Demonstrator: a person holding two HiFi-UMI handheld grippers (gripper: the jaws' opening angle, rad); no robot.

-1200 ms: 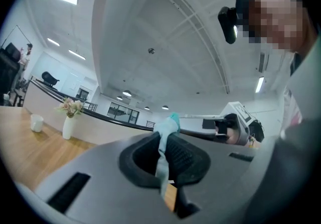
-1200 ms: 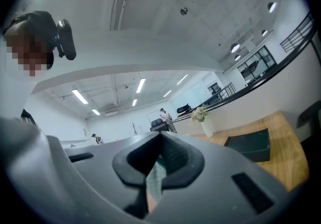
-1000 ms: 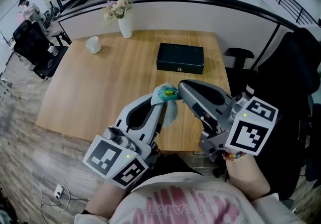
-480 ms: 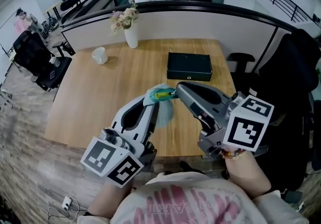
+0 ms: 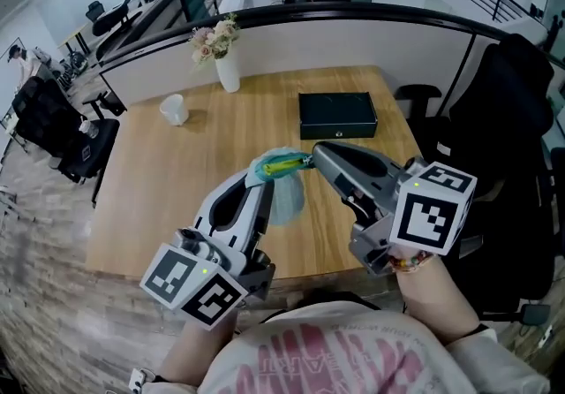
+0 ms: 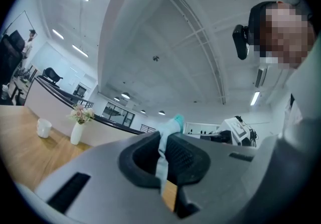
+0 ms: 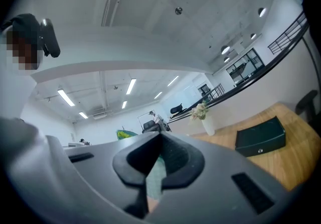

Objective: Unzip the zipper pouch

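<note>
A pale teal zipper pouch (image 5: 282,191) with a yellow-green patch at its top hangs in the air above the wooden table (image 5: 168,189). My left gripper (image 5: 266,175) is shut on its left upper edge. In the left gripper view a strip of the pouch (image 6: 162,153) is pinched between the pads of my left gripper (image 6: 162,140). My right gripper (image 5: 316,155) is shut on the pouch's right upper end. In the right gripper view, teal fabric of the pouch (image 7: 156,176) shows between the closed pads of my right gripper (image 7: 159,141). I cannot make out the zipper pull.
A black box (image 5: 337,115) lies on the table's far right part. A white vase with flowers (image 5: 227,72) and a white cup (image 5: 175,108) stand at the far left. A black chair (image 5: 516,145) is to the table's right.
Both grippers keep their hold on the pouch, which sits a little higher in the head view. The head view has shifted slightly over the table.
</note>
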